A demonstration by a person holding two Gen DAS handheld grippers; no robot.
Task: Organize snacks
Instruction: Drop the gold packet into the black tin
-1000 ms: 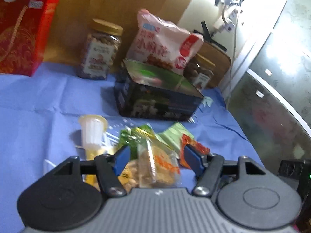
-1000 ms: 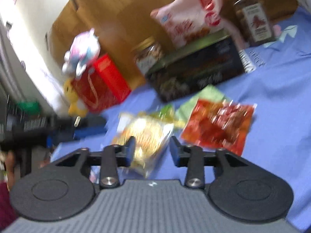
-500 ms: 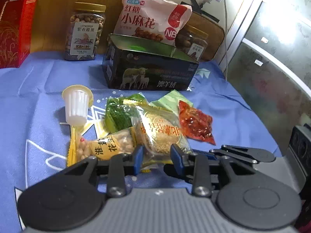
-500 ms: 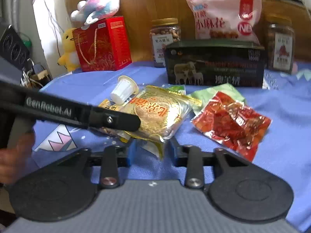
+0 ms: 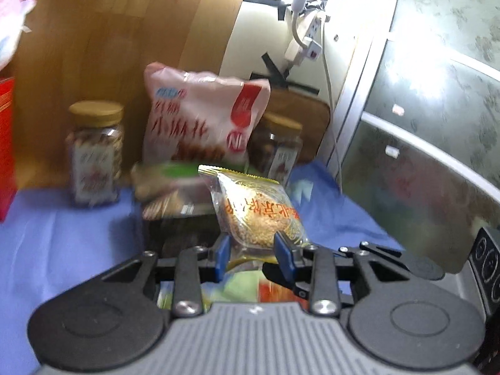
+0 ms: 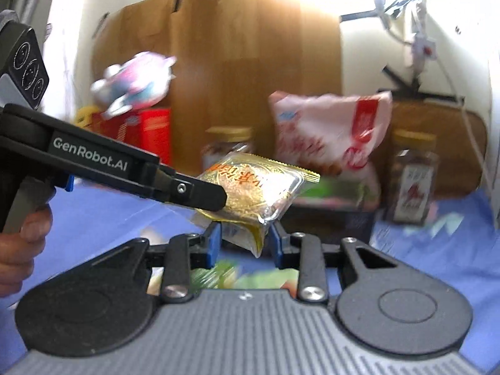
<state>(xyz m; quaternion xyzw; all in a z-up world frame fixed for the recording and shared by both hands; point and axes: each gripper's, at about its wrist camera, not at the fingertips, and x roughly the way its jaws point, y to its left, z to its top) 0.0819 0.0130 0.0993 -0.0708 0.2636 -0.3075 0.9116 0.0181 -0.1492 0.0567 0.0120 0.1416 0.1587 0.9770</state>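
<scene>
In the right wrist view, a hand [image 6: 18, 243] at the far left squeezes the left gripper [image 6: 215, 198], whose jaws clamp the near edge of the clear, gold-printed packet holding a round sesame cake [image 6: 253, 184]. That packet is lifted clear of the blue-covered tabletop [image 6: 437, 256]. The right gripper [image 6: 245, 243] has just been narrowing and now pinches the packet's lower corner. To do this well, I judge one gripper should let go before the other carries the packet off, or the film may tear. The left wrist view alone shows its own gripper [image 5: 253, 254] shut on the packet's bottom edge, and a frosted glass door [image 5: 437, 100] at right; only the right view shows the pink plush toy [image 6: 134, 81] on the red box [image 6: 150, 134].
</scene>
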